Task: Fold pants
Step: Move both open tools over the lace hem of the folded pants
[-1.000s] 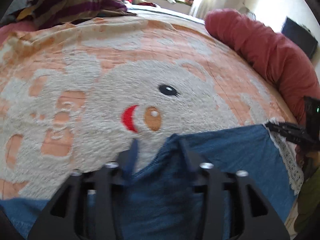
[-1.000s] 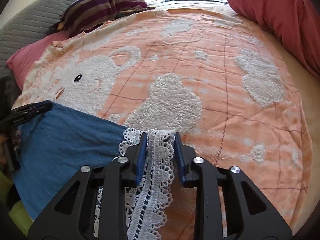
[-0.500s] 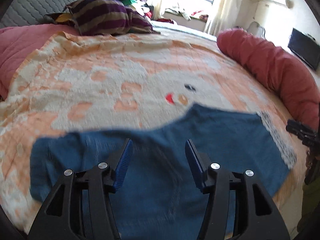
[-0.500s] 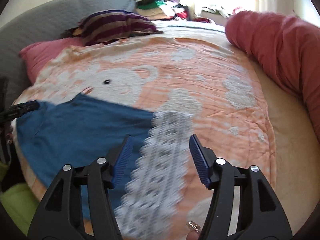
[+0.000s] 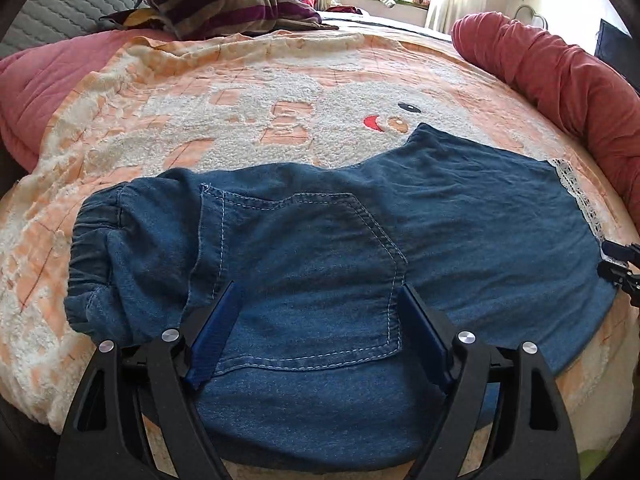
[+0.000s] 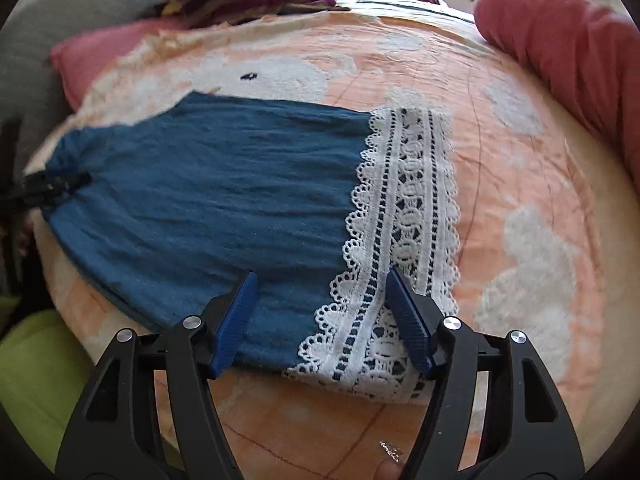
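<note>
Blue denim pants lie flat across an orange-and-white blanket on the bed, elastic waistband at left, white lace hem at right. The left gripper hangs above the back pocket, fingers spread wide, gripping nothing. The right gripper hangs equally wide above the lace hem, holding nothing.

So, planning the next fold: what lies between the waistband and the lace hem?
Only flat denim: the pants leg and back pocket, seen in the left wrist view between waistband and lace hem.
</note>
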A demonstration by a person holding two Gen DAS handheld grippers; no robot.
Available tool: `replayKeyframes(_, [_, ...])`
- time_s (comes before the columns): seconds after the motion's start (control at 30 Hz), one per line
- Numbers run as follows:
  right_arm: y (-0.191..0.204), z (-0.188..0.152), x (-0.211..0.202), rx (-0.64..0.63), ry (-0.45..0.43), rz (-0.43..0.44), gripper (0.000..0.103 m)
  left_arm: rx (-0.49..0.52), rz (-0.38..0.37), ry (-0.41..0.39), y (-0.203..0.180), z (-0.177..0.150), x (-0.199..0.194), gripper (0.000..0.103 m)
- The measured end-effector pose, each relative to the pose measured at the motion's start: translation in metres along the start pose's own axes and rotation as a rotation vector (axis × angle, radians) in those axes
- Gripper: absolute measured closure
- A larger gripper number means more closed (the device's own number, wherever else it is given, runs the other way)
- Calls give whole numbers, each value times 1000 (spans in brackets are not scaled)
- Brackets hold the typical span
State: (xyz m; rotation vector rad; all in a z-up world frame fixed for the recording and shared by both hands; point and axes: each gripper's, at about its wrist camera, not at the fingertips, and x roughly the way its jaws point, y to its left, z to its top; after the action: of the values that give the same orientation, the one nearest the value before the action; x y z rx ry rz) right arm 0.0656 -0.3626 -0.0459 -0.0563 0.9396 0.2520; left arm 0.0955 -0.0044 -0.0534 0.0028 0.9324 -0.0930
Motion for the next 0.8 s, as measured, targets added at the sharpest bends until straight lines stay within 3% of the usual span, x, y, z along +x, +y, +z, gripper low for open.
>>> replayKeyframes(0.2, [3,2,-1,8,2,-10,44,-3,10,-21,-5,0,-5,21])
replayKeyframes(0.33, [4,3,-9,20,-8,4,38,-14,18,-31,-6,0,-14,20])
replayKeyframes(0.43, [7,6,-20,21,-33,20,34,-23,13,-40,-8,0,-23,12])
replayKeyframes(0.8, [19,16,-58,-2,-126,48,21,21,-17,-89,-33,4,-52,6])
